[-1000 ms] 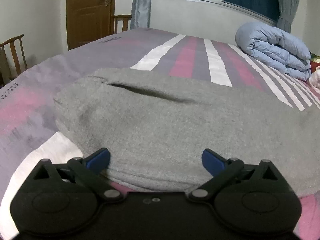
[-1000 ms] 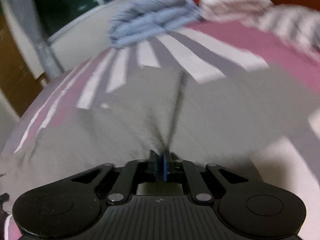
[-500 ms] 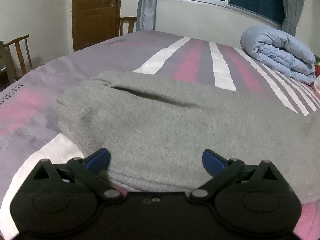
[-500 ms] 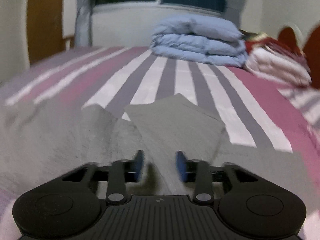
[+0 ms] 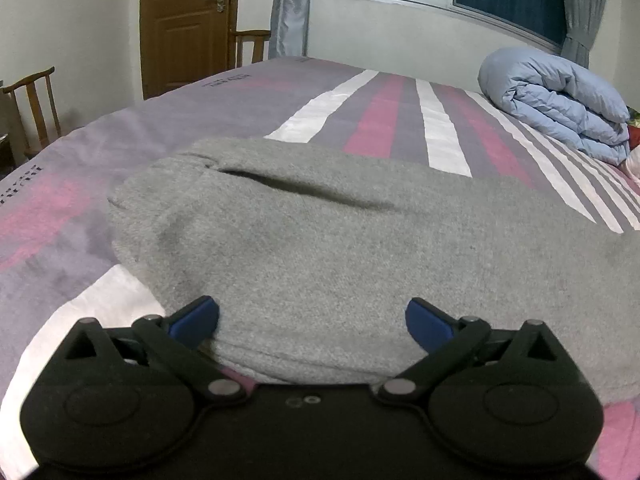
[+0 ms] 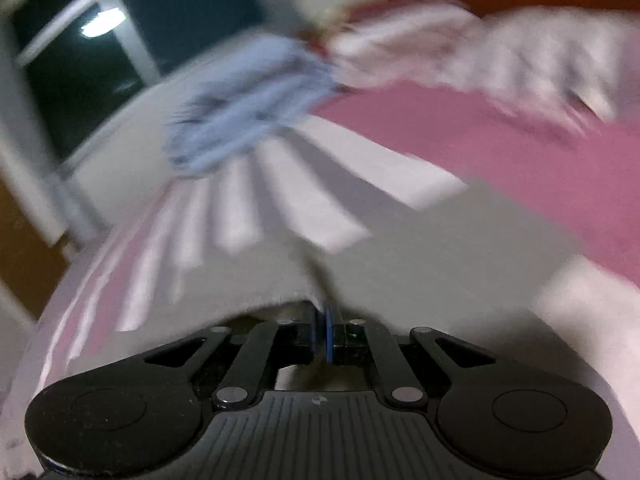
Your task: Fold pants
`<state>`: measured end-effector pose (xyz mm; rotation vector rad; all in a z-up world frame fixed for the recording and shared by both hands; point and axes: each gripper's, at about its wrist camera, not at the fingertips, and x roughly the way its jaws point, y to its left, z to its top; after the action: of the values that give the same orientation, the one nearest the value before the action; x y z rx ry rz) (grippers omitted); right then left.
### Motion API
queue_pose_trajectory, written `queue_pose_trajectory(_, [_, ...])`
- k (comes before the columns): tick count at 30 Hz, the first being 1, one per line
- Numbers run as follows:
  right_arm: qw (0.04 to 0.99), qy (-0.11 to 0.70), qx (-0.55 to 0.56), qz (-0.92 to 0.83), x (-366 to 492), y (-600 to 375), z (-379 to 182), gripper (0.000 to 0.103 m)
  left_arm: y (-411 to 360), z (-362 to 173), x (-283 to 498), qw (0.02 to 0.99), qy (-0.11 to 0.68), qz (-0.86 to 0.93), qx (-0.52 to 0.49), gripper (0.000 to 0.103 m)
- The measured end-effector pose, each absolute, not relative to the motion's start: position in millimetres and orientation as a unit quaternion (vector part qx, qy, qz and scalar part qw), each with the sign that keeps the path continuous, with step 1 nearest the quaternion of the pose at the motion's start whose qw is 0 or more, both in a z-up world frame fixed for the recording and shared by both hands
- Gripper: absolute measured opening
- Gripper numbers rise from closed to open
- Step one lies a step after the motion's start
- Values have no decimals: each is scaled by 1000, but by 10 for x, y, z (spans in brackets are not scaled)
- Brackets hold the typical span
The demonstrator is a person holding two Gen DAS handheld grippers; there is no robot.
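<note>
The left tool [image 5: 312, 318] is held wide open over the near edge of the grey pants [image 5: 340, 248] spread ahead on the striped bed [image 5: 380, 120], apparently steadying them, while the right tool [image 6: 320, 334] is pinched tight on a fabric fold, judged ready for folding over. A rolled blue duvet [image 5: 560, 108] lies well beyond; nothing is seen in the way.

We hold left gripper [image 5: 312, 318] low and level, jaws spread wide, blue pads [image 5: 196, 320] apart | right gripper [image 6: 320, 332] tilted, view blurred, jaws pressed together on grey pants [image 6: 440, 248] fabric
</note>
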<state>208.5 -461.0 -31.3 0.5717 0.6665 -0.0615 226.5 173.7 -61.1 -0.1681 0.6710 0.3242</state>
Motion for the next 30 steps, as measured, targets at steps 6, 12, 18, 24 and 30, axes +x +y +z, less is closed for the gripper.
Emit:
queue_pose_trajectory(6, [916, 347, 202, 12, 1968, -4721, -348, 7, 1745, -612, 2267, 927, 329, 162, -84, 96])
queue_pose_trajectory(12, [946, 311, 75, 52, 1795, -4310, -137, 36, 1749, -605, 2270, 927, 327, 160, -87, 96])
queue_pose_trajectory(18, [949, 307, -51, 60, 1825, -3905, -292, 37, 1751, -606, 2257, 928, 327, 159, -87, 96])
queue_pose_trajectory(24, [942, 305, -128, 55, 1861, -3763, -467, 42, 1749, -610, 2251, 928, 327, 158, -88, 96])
queue_pose_trajectory(30, [941, 280, -176, 71, 1866, -3598, -514, 64, 1741, -614, 2252, 928, 327, 157, -89, 96])
